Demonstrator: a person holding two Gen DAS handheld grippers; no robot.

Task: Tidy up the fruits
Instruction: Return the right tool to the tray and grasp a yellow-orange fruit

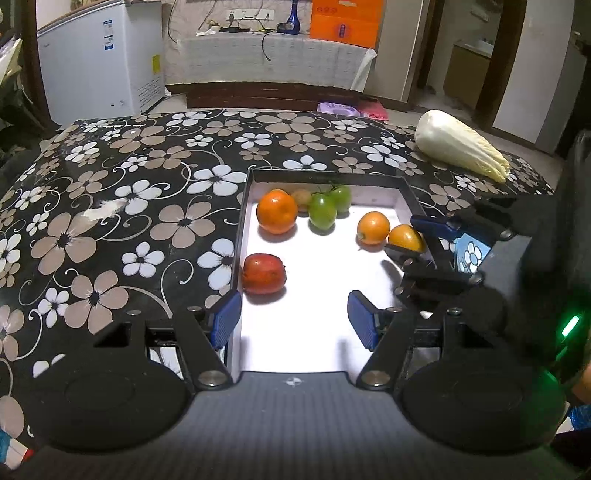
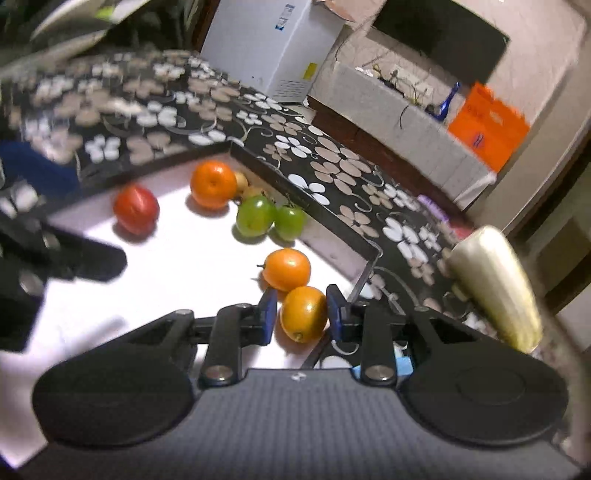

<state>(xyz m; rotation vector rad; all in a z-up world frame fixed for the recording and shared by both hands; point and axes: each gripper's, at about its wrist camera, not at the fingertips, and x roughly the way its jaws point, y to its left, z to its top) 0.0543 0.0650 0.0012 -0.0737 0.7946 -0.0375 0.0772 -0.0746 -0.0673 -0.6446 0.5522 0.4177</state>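
Note:
A white tray with a black rim (image 1: 325, 178) lies on the flowered table. In it are a large orange (image 1: 277, 211), a red fruit (image 1: 264, 273), two green tomatoes (image 1: 323, 210), a small brownish fruit (image 1: 302, 198) and an orange tomato (image 1: 373, 228). My right gripper (image 2: 301, 314) is shut on a second orange-yellow fruit (image 2: 303, 314) at the tray's right side, one blue pad on each flank. The left wrist view shows this fruit (image 1: 405, 238) in the right gripper (image 1: 410, 240). My left gripper (image 1: 295, 321) stands open over the tray's near end, holding nothing.
A pale napa cabbage (image 1: 458, 146) lies on the table right of the tray, close to the right gripper (image 2: 495, 280). A white freezer (image 1: 99, 55) stands beyond the table's far left. A low covered shelf with an orange box (image 1: 345, 22) runs along the back wall.

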